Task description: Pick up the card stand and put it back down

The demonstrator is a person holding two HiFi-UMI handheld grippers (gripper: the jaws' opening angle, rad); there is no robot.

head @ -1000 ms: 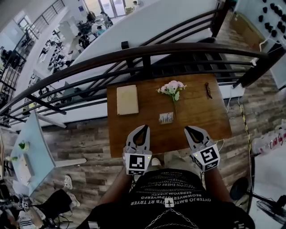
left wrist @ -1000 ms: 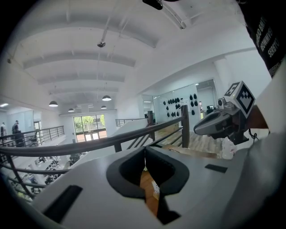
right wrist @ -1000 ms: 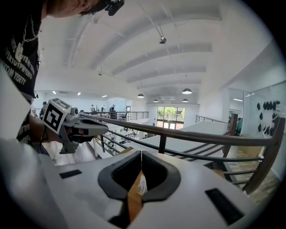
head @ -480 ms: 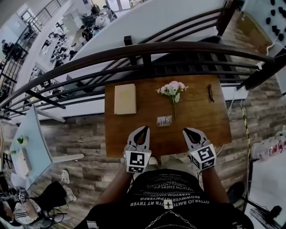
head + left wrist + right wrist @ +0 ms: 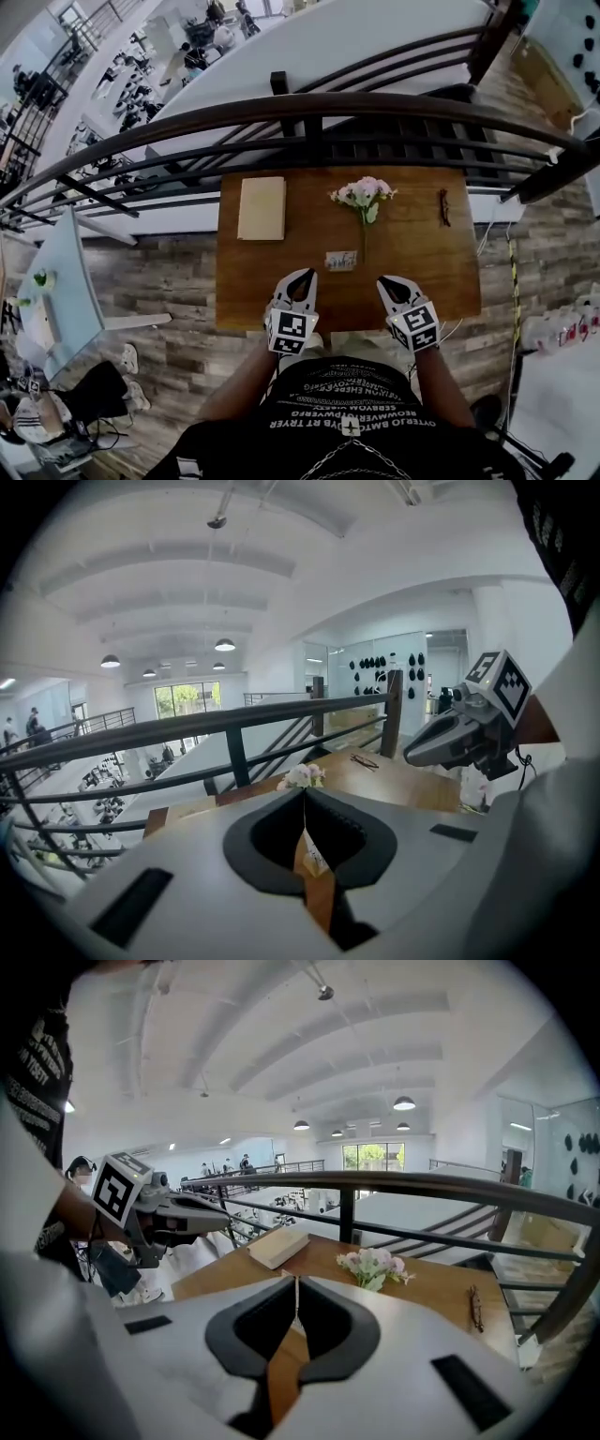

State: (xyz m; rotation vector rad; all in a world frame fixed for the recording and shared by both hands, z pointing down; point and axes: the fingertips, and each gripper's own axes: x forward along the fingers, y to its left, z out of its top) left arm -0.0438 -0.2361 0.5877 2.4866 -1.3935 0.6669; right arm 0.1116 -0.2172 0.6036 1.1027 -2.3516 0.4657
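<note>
A small pale rectangular card stand with dark print on its face sits on the brown wooden table. It is near the table's middle, at six o'clock from the pink flower bunch, with nothing touching it.

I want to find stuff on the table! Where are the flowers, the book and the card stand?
flowers [image 5: 362, 192]: head view, on the pink blooms.
book [image 5: 262, 208]: head view, middle of its cover.
card stand [image 5: 340, 261]: head view, middle of the card.
</note>
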